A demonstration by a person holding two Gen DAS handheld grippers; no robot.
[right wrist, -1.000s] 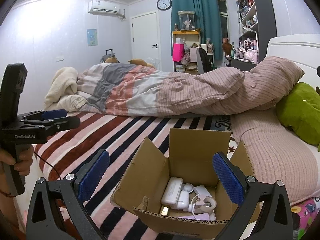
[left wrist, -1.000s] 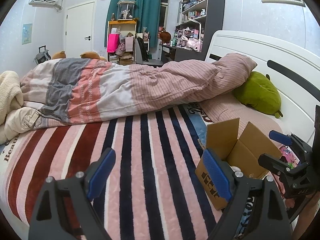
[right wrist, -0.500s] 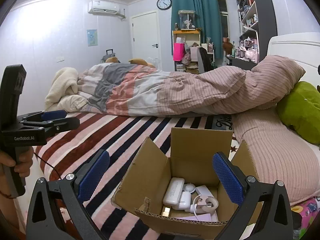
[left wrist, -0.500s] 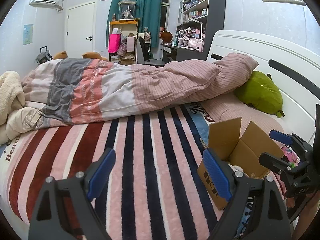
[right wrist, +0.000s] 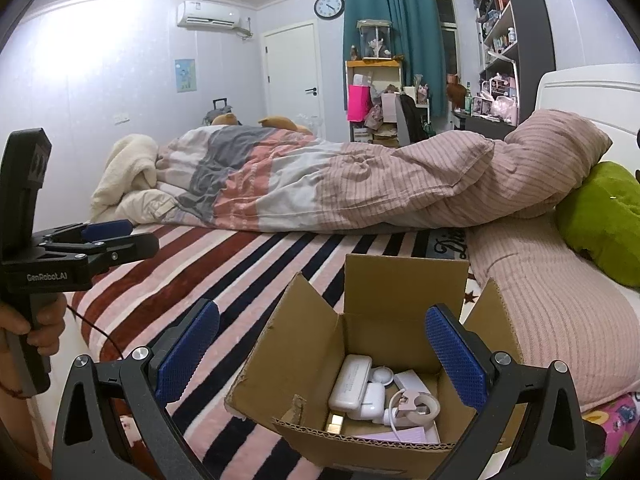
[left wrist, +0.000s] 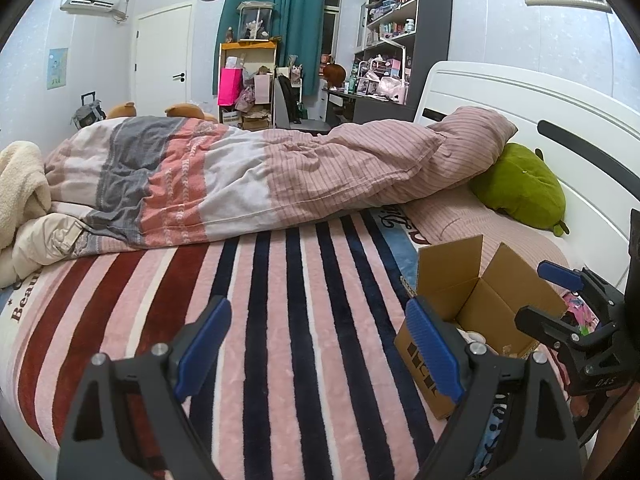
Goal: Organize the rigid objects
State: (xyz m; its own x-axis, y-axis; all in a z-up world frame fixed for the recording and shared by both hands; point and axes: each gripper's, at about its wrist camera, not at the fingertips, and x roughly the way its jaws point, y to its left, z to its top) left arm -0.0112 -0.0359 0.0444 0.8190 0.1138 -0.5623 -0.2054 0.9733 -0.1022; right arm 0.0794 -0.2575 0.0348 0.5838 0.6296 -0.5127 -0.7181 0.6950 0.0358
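1. The open brown cardboard box [right wrist: 360,364] sits on the striped pink blanket [left wrist: 280,320], holding small white plastic gadgets [right wrist: 356,384].
2. The right gripper [right wrist: 322,350] hovers above the box, jaws wide, empty.
3. The left gripper [left wrist: 318,344], left of the box, gapes empty.

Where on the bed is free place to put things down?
Free: the striped blanket, between the rolled duvet and the bed's near edge, left of the cardboard box. Crowded: inside the box, and at the green cushion.
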